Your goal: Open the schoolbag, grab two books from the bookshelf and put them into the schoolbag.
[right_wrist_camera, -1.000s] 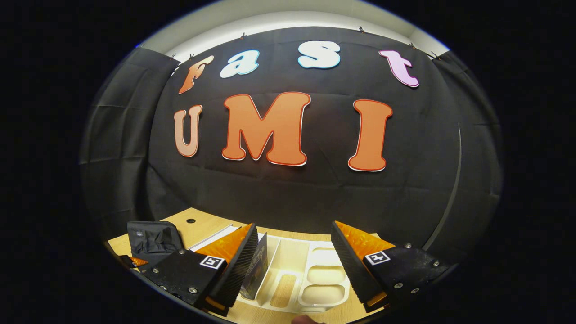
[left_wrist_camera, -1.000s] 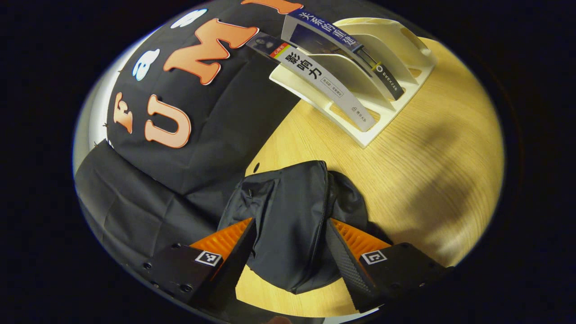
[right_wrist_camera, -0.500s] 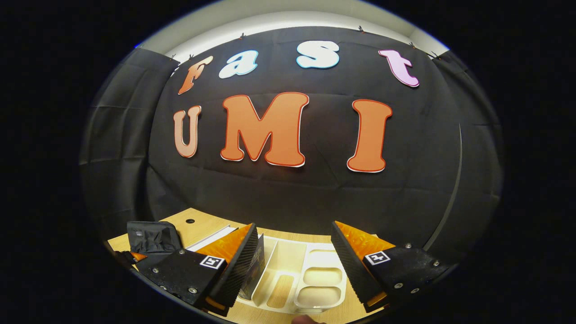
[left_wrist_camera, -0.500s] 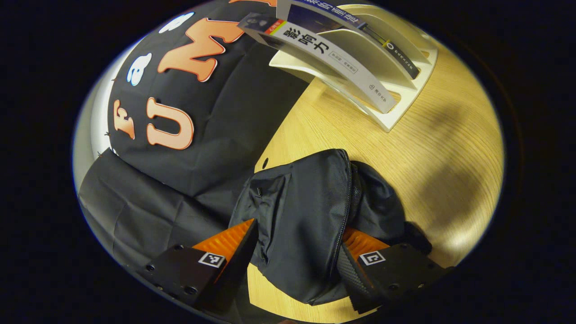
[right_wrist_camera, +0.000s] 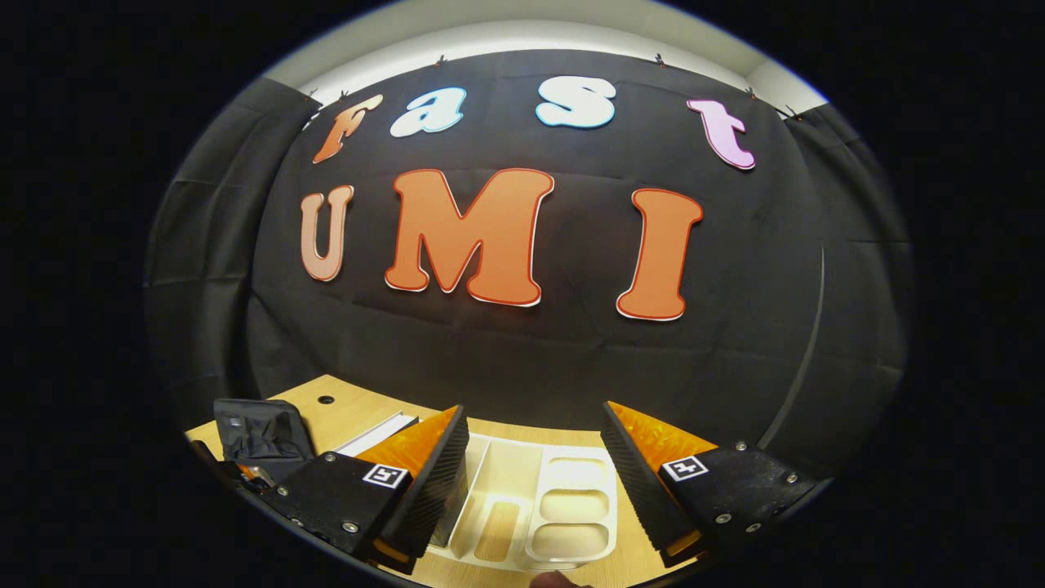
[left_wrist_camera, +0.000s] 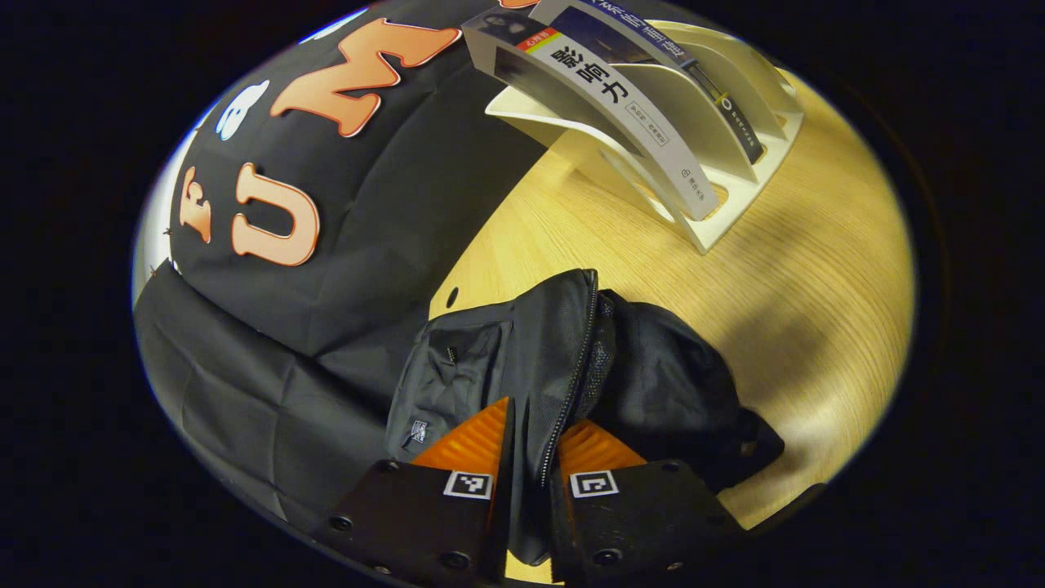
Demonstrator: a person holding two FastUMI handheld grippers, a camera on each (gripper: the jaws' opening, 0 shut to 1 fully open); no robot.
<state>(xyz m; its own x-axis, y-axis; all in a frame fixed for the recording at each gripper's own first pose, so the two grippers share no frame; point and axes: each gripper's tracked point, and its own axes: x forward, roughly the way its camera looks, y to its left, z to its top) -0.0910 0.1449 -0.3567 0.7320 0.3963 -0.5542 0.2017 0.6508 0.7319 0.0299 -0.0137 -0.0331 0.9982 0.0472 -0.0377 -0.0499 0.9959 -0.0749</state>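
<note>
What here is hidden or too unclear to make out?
- Left gripper view: the inside of the schoolbag is hidden by its own dark folds, and how far its zip is open cannot be told.
- Left gripper view: the tops of the two books in the bookshelf are cut off by the edge.
- Right gripper view: the right gripper hides part of the bookshelf's slots.

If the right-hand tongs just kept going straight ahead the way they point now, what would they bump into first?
Probably the white bookshelf, which lies low between the open right tongs. If they pass above it, the black cloth wall comes next; depth is hard to judge here.
</note>
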